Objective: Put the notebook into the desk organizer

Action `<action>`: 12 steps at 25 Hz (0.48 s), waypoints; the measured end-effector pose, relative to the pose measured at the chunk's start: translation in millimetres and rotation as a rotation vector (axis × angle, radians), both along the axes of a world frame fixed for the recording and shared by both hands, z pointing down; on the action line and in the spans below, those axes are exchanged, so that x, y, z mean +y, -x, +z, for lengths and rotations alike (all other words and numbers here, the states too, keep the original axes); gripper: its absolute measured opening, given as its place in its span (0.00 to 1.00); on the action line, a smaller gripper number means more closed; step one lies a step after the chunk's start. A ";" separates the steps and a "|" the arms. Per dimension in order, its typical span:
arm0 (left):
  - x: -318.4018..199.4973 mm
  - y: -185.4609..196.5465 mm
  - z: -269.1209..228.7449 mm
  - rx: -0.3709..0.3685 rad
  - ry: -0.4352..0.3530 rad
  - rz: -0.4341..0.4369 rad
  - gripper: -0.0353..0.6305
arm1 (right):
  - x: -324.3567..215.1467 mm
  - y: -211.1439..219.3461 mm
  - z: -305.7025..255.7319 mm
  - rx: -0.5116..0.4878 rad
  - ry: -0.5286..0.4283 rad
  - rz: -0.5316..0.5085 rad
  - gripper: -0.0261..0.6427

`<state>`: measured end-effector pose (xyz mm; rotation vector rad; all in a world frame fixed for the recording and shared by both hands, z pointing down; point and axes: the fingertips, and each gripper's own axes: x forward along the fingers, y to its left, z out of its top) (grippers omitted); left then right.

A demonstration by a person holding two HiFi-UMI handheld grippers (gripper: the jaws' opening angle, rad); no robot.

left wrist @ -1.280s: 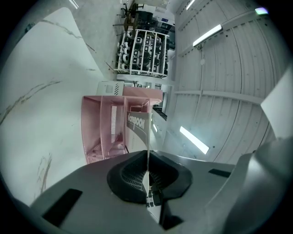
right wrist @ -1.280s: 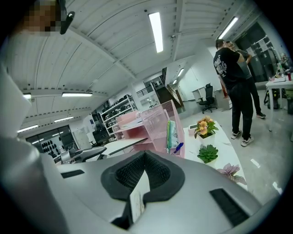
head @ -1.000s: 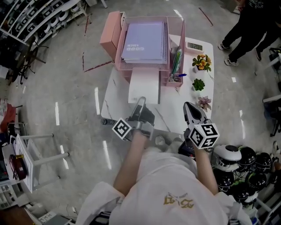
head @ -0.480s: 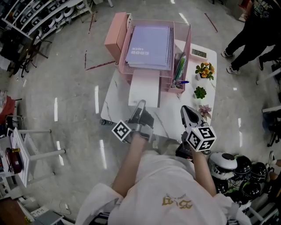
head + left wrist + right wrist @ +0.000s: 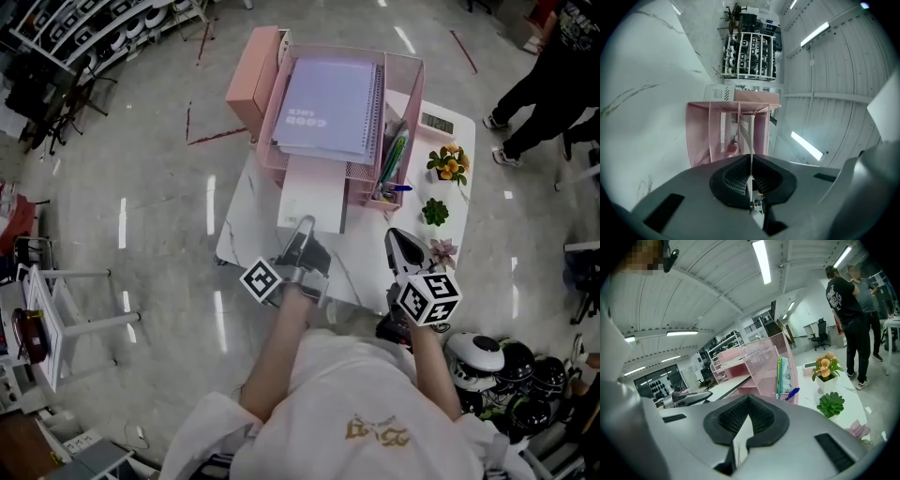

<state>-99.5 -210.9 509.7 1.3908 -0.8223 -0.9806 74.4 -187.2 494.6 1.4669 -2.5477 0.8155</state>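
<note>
Notebook (image 5: pixel 312 192) part-way into organizer (image 5: pixel 415 94) lower tier, near end protruding | left gripper (image 5: pixel 302 226) clamped on its edge | right gripper (image 5: pixel 401 240) closed, empty | remaining: push home, release.

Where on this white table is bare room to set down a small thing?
Two patches: left of the white notebook, up to the left edge of the table; and between that notebook and the three plants, ahead of the right gripper. The far end is filled by the pink organizer.
</note>
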 end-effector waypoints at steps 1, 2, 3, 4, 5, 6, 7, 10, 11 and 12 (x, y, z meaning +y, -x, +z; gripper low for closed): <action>-2.3 0.4 1.3 0.001 0.003 -0.002 0.09 | -2.8 0.8 1.5 -0.001 0.002 -0.003 0.05; -4.2 0.3 2.4 0.008 0.006 -0.005 0.09 | -4.9 1.4 3.7 -0.001 0.007 -0.005 0.05; -5.4 0.0 3.5 0.016 0.010 -0.007 0.09 | -6.0 1.6 6.3 -0.003 0.013 -0.006 0.05; -6.3 -0.4 4.3 0.022 0.013 -0.009 0.09 | -6.6 1.6 8.8 -0.005 0.020 -0.008 0.05; -7.3 -0.9 4.9 0.022 0.012 -0.009 0.09 | -7.3 1.7 11.1 -0.007 0.025 -0.009 0.05; -8.8 -1.4 5.8 0.019 0.011 -0.008 0.09 | -8.3 1.9 13.2 -0.007 0.029 -0.012 0.05; -10.4 -1.9 7.3 0.013 0.011 -0.007 0.09 | -9.4 2.2 15.4 -0.007 0.032 -0.014 0.05; -14.4 -2.5 12.1 0.006 0.020 -0.007 0.09 | -12.9 3.1 20.7 -0.004 0.040 -0.020 0.05; -15.2 -2.5 13.2 0.007 0.023 -0.009 0.09 | -13.8 3.3 21.9 -0.002 0.043 -0.022 0.05; -16.0 -2.4 14.0 0.006 0.026 -0.011 0.09 | -14.7 3.4 23.3 -0.001 0.047 -0.024 0.05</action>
